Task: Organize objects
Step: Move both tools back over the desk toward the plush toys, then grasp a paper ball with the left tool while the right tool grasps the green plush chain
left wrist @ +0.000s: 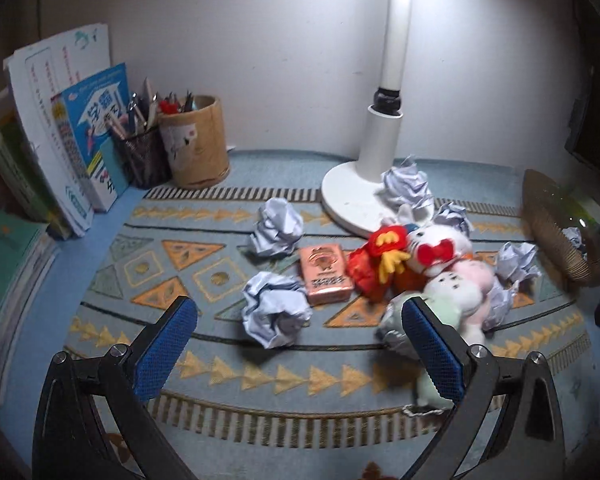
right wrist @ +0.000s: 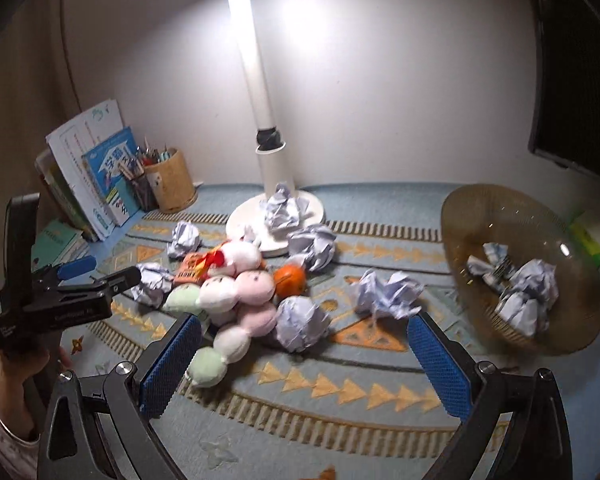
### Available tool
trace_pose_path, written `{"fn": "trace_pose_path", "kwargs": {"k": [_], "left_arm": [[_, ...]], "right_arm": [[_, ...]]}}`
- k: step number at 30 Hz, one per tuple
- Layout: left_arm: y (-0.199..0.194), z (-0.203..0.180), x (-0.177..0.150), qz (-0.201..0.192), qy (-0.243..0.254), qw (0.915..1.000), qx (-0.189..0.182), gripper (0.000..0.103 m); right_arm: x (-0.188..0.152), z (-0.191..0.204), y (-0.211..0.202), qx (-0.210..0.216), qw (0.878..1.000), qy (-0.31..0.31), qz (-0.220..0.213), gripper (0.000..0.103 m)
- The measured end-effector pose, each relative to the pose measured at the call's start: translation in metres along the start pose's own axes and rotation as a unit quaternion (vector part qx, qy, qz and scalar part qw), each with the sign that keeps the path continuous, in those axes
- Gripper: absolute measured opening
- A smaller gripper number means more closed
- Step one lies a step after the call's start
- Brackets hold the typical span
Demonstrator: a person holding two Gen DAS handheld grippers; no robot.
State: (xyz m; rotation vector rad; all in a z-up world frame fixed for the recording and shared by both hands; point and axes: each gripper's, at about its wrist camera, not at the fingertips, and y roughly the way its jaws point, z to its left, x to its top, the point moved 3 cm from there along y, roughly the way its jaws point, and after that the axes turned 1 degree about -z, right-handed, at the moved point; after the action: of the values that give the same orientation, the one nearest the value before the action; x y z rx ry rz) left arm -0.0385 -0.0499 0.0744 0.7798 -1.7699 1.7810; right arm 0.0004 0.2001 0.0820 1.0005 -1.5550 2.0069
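Several crumpled paper balls lie on the patterned mat; one paper ball sits just ahead of my open left gripper, between its blue pads. A pink box and a heap of plush toys lie beyond it. In the right wrist view, my right gripper stands open over the mat, with a paper ball just ahead and the plush toys at its left pad. A wicker basket at the right holds several paper balls. The left gripper shows at the left, held by a hand.
A white lamp base stands at the back with a paper ball on it. Books and two pen holders line the back left corner. A dark monitor edge is at the right. An orange ball lies among the toys.
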Motion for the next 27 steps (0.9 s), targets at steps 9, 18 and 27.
{"fn": "trace_pose_path", "kwargs": {"k": [9, 18, 27], "left_arm": [[0.071, 0.015, -0.042, 0.067, -0.004, 0.9977, 0.000, 0.103], [0.094, 0.008, -0.028, 0.066, 0.009, 0.9978, 0.002, 0.103], [0.096, 0.002, -0.027, 0.066, 0.000, 0.9977, 0.011, 0.103]], "right_arm": [[-0.073, 0.073, 0.087, -0.029, 0.994, -0.006, 0.101, 0.103], [-0.062, 0.070, 0.109, -0.071, 0.994, 0.028, 0.083, 0.103], [-0.062, 0.066, 0.104, -0.048, 0.995, 0.055, 0.069, 0.103]]}}
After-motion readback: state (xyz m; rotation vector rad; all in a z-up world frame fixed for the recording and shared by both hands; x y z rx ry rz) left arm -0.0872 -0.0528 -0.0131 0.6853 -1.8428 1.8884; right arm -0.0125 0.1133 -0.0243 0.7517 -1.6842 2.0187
